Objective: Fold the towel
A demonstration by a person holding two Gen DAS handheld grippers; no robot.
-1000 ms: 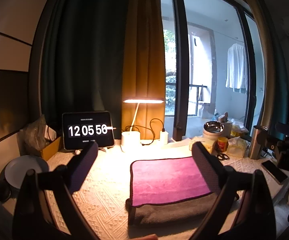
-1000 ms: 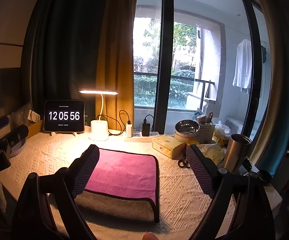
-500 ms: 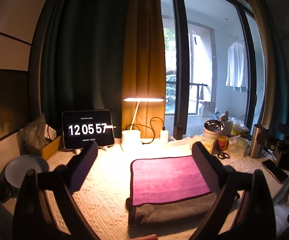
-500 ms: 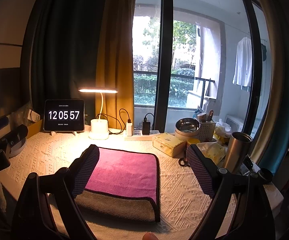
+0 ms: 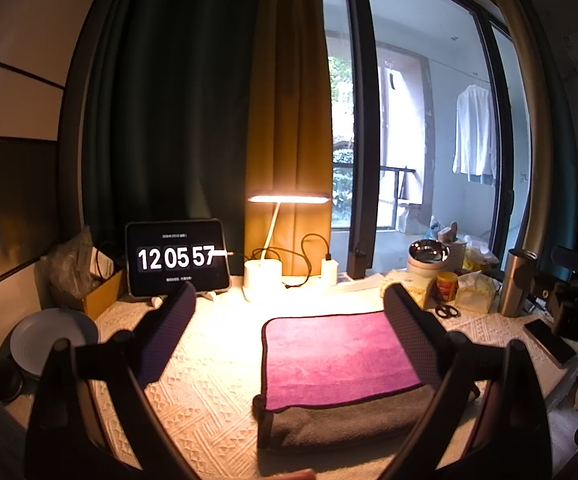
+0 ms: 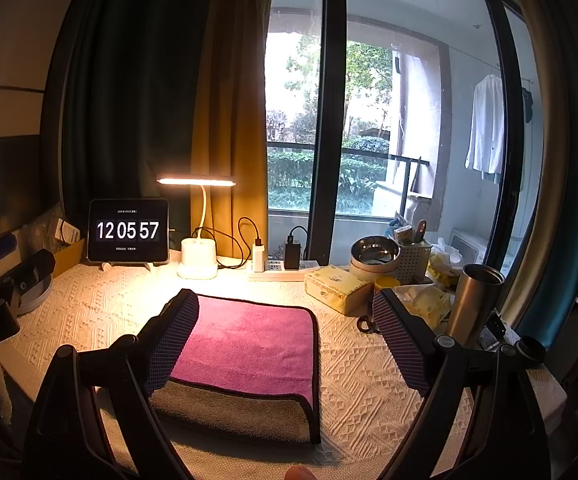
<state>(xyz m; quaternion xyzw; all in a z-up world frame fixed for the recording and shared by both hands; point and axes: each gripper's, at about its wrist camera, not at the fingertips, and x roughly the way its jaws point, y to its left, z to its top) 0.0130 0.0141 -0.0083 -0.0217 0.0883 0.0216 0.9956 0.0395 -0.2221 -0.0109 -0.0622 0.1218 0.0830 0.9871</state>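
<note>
A towel (image 5: 329,356) lies folded on the cream textured tablecloth, magenta side up with a grey layer showing along the near edge. It also shows in the right wrist view (image 6: 249,352). My left gripper (image 5: 289,312) is open and empty, held above the table, with the towel between and below its right finger. My right gripper (image 6: 285,316) is open and empty, hovering above the towel, which lies toward its left finger. The right gripper's body shows at the right edge of the left wrist view (image 5: 577,312).
At the back stand a tablet clock (image 5: 177,258), a lit desk lamp (image 5: 263,276) and chargers (image 6: 275,258). On the right are a tissue box (image 6: 337,288), steel bowl (image 6: 373,252), scissors (image 5: 447,311), metal tumbler (image 6: 473,300) and phone (image 5: 547,338). A white plate (image 5: 53,336) sits left.
Nothing has visibly moved; only the clock went from 12:05:56 to 12:05:57. Both grippers stay open and still.
</note>
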